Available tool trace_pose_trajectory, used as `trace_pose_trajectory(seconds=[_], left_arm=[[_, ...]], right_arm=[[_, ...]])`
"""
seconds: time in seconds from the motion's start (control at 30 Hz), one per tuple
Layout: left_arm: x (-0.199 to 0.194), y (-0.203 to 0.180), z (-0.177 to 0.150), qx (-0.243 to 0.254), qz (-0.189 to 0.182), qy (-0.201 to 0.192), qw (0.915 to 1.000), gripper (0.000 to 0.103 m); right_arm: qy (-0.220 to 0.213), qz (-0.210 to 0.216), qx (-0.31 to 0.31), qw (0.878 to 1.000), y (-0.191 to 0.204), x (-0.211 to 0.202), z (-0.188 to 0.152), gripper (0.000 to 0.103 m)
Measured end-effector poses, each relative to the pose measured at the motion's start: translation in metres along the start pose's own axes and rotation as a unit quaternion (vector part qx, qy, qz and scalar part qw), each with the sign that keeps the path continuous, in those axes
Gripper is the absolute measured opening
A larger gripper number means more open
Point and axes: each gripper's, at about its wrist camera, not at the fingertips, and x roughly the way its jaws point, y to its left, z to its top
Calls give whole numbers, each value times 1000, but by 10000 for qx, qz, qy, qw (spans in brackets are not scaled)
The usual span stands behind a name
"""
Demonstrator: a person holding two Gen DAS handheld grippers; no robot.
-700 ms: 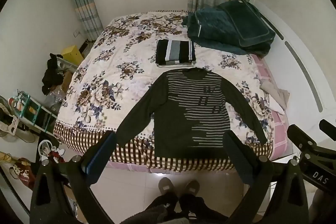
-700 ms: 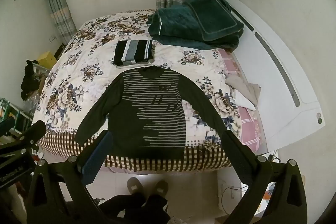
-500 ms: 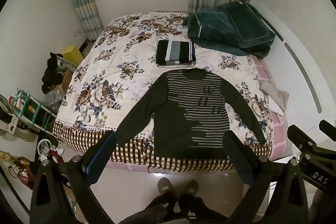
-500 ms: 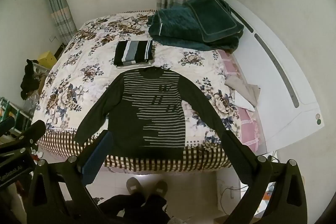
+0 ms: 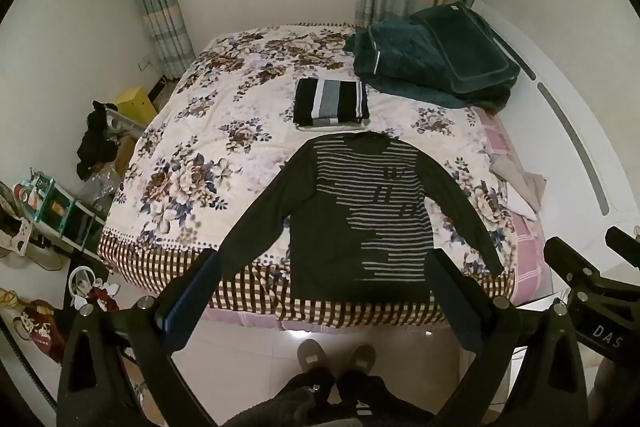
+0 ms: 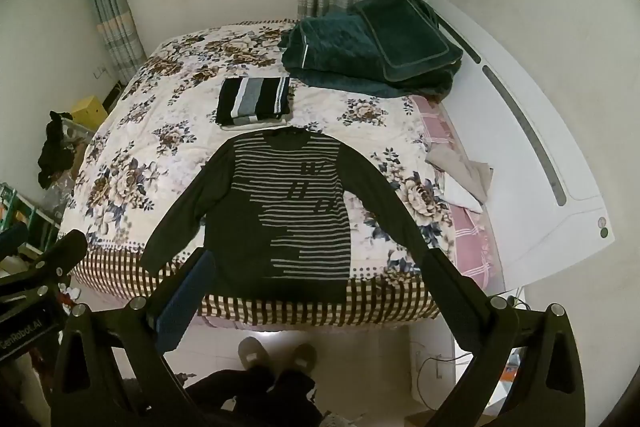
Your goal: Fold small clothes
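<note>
Operator: Where does the dark striped sweater (image 5: pixel 360 223) lie, and how do the fingers stand?

Inspector: The sweater lies flat on the floral bed (image 5: pixel 224 131), face up, sleeves spread, its hem at the checked edge nearest the person. The left gripper (image 5: pixel 320 291) and the right gripper (image 6: pixel 316 287) both hang above the floor short of that edge, fingers spread wide and empty, touching no cloth.

Operator: What else lies around the sweater?

Inspector: A folded striped garment (image 5: pixel 331 103) sits just beyond the collar. A heap of dark green bedding (image 5: pixel 436 67) lies beyond that, toward the white headboard (image 6: pixel 520 147). Pale cloths (image 6: pixel 464 175) lie on the pink sheet beside the sleeve nearest the headboard. The person's slippers (image 5: pixel 336 355) stand on the tiled floor below the hem. Nothing rests on the sweater.
</note>
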Motion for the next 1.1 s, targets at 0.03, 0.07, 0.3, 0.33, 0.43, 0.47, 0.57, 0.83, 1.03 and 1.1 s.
trace_pose_trajectory(seconds=[0.03, 0.07, 0.3, 0.33, 0.43, 0.47, 0.57, 0.83, 1.03, 1.1], left_arm=[[-1, 1, 0, -2, -5, 3, 10000, 103], [-2, 1, 0, 4, -16, 3, 10000, 103], [-10, -7, 9, -9, -3, -16, 10000, 103], [-11, -8, 10, -13, 4, -14, 10000, 103], [-9, -5, 6, -19, -10, -30, 10000, 103], [-10, -5, 6, -10, -4, -36, 10000, 103], [-12, -6, 7, -13, -13, -36, 10000, 103], [-13, -6, 6, -9, -20, -44, 10000, 103], [-14, -9, 8, -7, -10, -57, 10000, 103], [-17, -11, 11, -6, -14, -64, 10000, 103]], right_arm=[[-6, 1, 4, 10000, 0, 0, 0, 103], [3, 9, 11, 10000, 1, 0, 0, 103], [4, 26, 13, 10000, -1, -5, -2, 103], [4, 26, 8, 10000, -1, -4, -2, 103], [3, 32, 7, 10000, -2, -7, -2, 103], [3, 29, 6, 10000, -1, -7, -2, 103], [-6, 24, 4, 10000, -1, -9, -2, 103], [-13, 19, -2, 10000, 0, -8, -2, 103], [-19, 27, 14, 10000, -3, -10, 0, 103], [-17, 27, 6, 10000, 0, -10, 2, 103]])
